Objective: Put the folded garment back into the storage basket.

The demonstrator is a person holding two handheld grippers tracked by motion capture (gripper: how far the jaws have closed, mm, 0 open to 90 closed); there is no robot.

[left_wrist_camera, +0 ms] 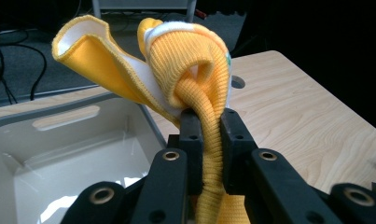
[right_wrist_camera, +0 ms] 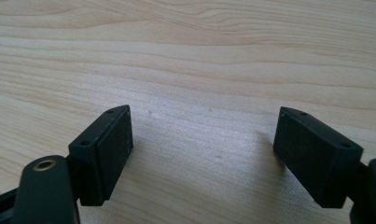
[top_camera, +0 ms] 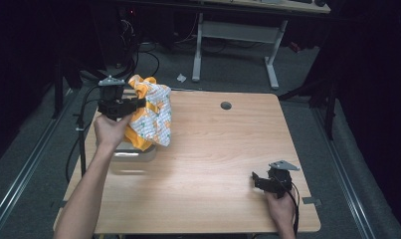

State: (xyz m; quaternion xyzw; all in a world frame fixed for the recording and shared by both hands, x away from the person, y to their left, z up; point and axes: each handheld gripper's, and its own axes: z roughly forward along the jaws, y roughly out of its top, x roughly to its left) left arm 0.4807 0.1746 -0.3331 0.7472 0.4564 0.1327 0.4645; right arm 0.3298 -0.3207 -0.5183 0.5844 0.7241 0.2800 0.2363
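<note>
The left tool [top_camera: 133, 103] is clenched on a yellow ribbed garment [left_wrist_camera: 202, 84], holding it in the air above a white bin [left_wrist_camera: 59, 154] at the far left edge of the wooden surface [top_camera: 218, 164]; the right tool [right_wrist_camera: 202, 154] rests low at the near right, its jaws spread wide with nothing between them.

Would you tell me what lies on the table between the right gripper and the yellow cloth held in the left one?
Only bare table lies between the right gripper and the yellow cloth, as the high view shows.
</note>
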